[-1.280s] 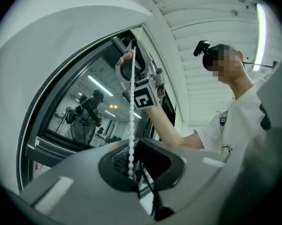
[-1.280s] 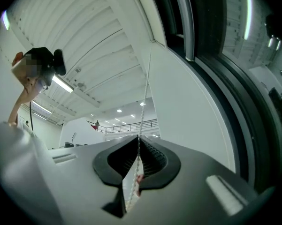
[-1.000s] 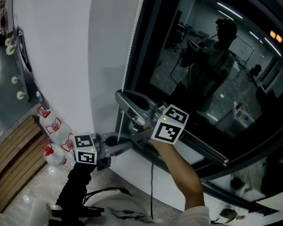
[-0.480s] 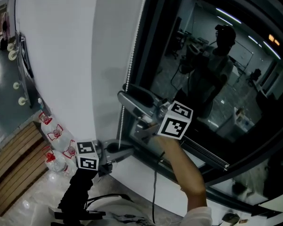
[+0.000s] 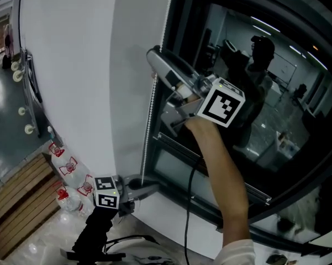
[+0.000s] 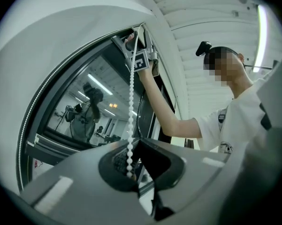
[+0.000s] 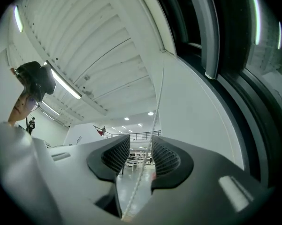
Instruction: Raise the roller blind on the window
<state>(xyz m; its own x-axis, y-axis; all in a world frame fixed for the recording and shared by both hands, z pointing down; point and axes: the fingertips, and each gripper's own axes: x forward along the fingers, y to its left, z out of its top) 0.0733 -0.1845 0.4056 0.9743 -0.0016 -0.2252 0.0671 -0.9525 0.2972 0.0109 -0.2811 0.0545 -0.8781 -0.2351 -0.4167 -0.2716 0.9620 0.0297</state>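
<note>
**A:** ok so are any containers being shown here? what's being kept in them?

**B:** only a few clear plastic bottles [image 5: 68, 165] with red-printed labels. they're being stood on the floor [image 5: 38, 236] by the white wall [image 5: 72, 65], just beside a slatted wooden pallet [image 5: 16, 203]. what's inside can't be told, they're too small in the head view.

**A:** and the roller blind, where's that being kept?

**B:** the fabric itself can't be picked out in any view. its bead chain [image 5: 149, 131] is being hung down the left edge of the window [image 5: 298, 148], between the wall and the dark glass.

**A:** how are the arms being held?

**B:** the bare right forearm [image 5: 221, 170] is being stretched up high along the window frame, and the right hand-held gripper [image 7: 141, 156] is being pointed up along the chain. its jaws are being kept apart, though they've just been closing in a bit. the chain is being passed through the gap without being pinched by the pads.

**A:** and the other one?

**B:** the left hand-held gripper [image 6: 133, 161] is being held well below, near the bottom corner of the frame, on a dark-covered arm [image 5: 94, 233], and it's being tilted slightly upward. its jaws are being pressed together on the chain, which is being drawn in a straight line from there up to the right one.
</note>
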